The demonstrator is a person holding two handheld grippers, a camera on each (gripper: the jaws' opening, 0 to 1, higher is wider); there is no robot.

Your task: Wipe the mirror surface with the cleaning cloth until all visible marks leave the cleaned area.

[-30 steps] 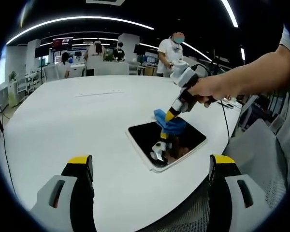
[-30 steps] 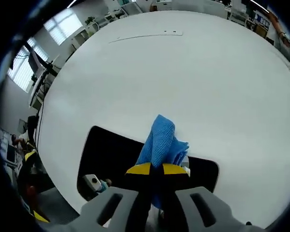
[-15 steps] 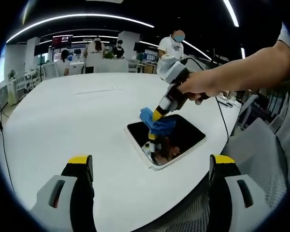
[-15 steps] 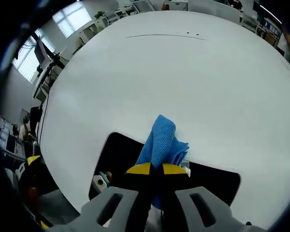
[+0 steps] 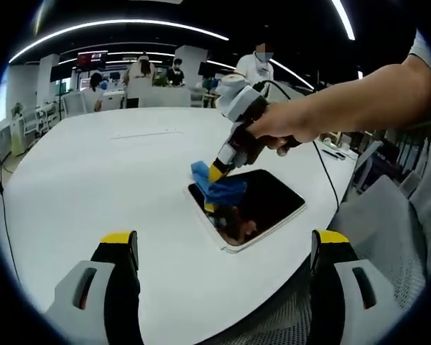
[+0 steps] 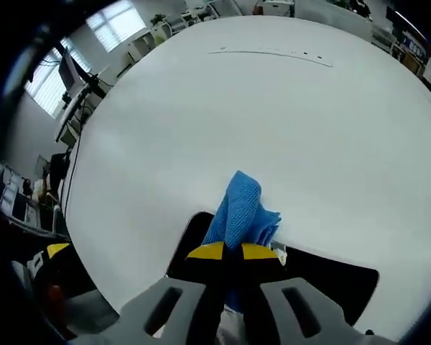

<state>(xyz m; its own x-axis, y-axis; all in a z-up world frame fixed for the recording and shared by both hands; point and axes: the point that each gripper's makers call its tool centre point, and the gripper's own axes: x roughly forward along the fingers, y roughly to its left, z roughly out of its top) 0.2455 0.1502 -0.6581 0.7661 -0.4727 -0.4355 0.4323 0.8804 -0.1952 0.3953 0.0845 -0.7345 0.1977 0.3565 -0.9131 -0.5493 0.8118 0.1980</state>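
The left claw [image 5: 219, 251] hangs wide and idle over the near edge of the counter [image 5: 93, 180]. Beyond it the right claw [image 6: 233, 251] pinches the blue cloth [image 5: 214, 188], pressing it on the mirror's [image 5: 262, 201] far-left corner. Wiping seems mid-course; whether marks remain on the dark glass I cannot tell.

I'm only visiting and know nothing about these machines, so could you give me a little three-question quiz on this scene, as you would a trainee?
1. True or false: the right gripper is shut on the blue cloth.
2. Where is the cloth working on the mirror? A) the middle B) the corner at the mirror's left end in the left gripper view C) off on the table
3. Fill in: the left gripper, held back from the mirror, is ___.

Key: 1 true; 2 B; 3 open.
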